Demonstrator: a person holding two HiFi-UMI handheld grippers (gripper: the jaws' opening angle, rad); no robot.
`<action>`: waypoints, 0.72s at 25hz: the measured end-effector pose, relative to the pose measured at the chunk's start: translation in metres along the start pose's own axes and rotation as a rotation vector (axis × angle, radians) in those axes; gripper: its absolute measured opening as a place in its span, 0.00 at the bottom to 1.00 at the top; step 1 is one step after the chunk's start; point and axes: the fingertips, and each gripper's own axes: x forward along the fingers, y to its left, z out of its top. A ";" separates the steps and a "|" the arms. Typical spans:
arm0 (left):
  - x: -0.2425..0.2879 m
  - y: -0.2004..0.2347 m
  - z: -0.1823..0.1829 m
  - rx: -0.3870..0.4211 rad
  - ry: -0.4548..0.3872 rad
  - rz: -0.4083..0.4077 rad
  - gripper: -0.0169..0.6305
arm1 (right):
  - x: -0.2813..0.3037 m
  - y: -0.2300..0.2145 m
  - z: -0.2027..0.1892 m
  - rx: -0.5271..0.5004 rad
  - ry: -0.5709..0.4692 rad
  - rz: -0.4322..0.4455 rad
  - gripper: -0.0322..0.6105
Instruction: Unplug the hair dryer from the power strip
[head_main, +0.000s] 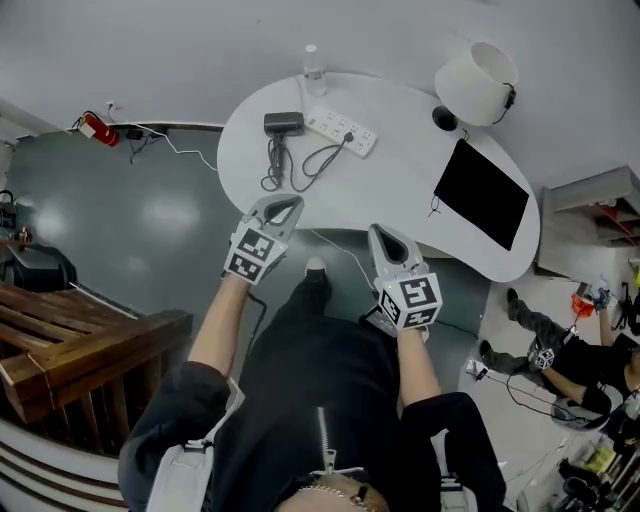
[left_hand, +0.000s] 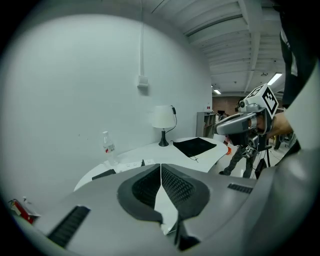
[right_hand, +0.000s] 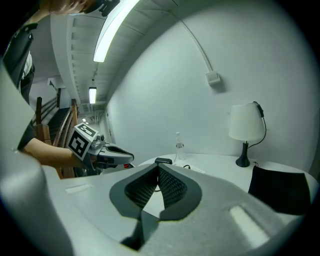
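Note:
On the white table (head_main: 400, 190) lies a white power strip (head_main: 340, 128). A black plug (head_main: 348, 141) sits in it, and its cord (head_main: 318, 165) runs in loops to the black hair dryer (head_main: 283, 123) to the left. My left gripper (head_main: 287, 203) hovers at the table's near edge, short of the cord, shut and holding nothing. My right gripper (head_main: 380, 232) hangs beside it over the floor, also shut and empty. In the left gripper view the jaws (left_hand: 160, 166) meet, with the strip (left_hand: 132, 163) beyond. The right gripper view shows closed jaws (right_hand: 158, 167) below the dryer (right_hand: 163, 161).
A water bottle (head_main: 313, 70) stands behind the strip. At the table's right end are a white lamp (head_main: 477, 82) and a black mat (head_main: 480, 193). Wooden furniture (head_main: 70, 340) stands at left. A person (head_main: 545, 345) sits on the floor at right.

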 end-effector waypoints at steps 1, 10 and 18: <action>0.006 0.012 0.002 0.012 0.004 -0.007 0.05 | 0.010 -0.003 0.004 0.000 0.004 -0.007 0.05; 0.060 0.090 0.020 0.223 0.066 -0.085 0.05 | 0.074 -0.044 0.034 0.000 0.002 -0.087 0.05; 0.101 0.125 0.033 0.390 0.109 -0.130 0.05 | 0.104 -0.069 0.043 0.010 0.012 -0.117 0.05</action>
